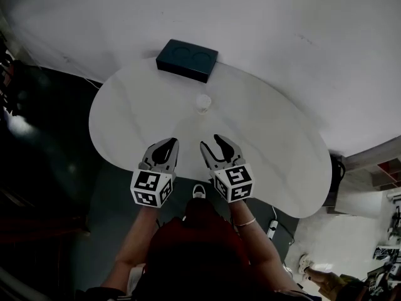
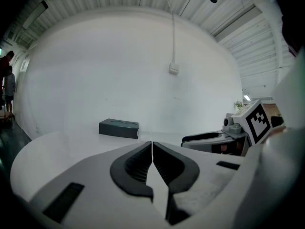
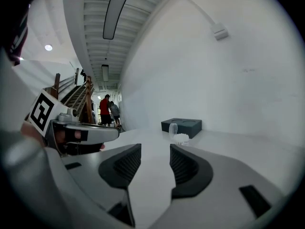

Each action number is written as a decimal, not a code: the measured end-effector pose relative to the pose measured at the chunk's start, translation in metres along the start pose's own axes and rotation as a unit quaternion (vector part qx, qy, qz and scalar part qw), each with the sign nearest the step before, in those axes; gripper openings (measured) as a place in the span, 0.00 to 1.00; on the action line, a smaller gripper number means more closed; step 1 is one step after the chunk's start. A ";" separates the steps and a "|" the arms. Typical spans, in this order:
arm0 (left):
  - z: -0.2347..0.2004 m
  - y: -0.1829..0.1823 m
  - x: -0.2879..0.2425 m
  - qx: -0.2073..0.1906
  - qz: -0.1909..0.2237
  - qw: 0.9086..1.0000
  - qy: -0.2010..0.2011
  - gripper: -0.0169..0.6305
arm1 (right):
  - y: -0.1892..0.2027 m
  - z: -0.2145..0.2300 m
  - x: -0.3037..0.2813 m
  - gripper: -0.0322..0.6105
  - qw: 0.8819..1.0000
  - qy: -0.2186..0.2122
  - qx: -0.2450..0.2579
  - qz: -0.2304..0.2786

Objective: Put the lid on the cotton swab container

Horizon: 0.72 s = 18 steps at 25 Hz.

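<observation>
Gotta steer the right gripper, jaws apart and empty, onto what seems the clear plastic lid beside the white cotton swab container on the white table, with the left gripper parked, jaws closed.

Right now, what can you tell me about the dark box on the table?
The dark box is a low rectangular block, blackish-green and matte. Its top has two shallow round hollows side by side, and both look empty. It lies flat at the far edge of the white table. Only the table touches it.
</observation>
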<state>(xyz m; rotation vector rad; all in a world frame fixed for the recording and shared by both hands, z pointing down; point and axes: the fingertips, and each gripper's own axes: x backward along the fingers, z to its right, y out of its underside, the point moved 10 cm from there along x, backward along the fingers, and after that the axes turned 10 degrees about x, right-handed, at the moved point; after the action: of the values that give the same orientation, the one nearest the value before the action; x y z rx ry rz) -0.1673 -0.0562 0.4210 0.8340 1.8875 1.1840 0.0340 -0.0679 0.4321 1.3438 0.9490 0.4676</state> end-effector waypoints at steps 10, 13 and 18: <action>-0.010 -0.014 -0.054 -0.003 -0.011 1.000 -0.003 0.07 | -0.006 0.047 -0.049 0.37 0.999 -0.007 0.038 -0.019; -0.013 -0.017 -0.071 -0.002 -0.018 1.000 -0.004 0.07 | -0.004 0.059 -0.064 0.38 0.999 -0.013 0.045 -0.027; -0.014 -0.023 -0.096 -0.004 -0.023 1.000 -0.002 0.07 | 0.002 0.073 -0.083 0.40 0.997 -0.018 0.061 -0.043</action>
<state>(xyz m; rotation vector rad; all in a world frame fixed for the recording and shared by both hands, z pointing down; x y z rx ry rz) -0.1336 -0.1498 0.4275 0.7845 1.8885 1.1598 0.0456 -0.1749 0.4548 1.4105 1.0140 0.3225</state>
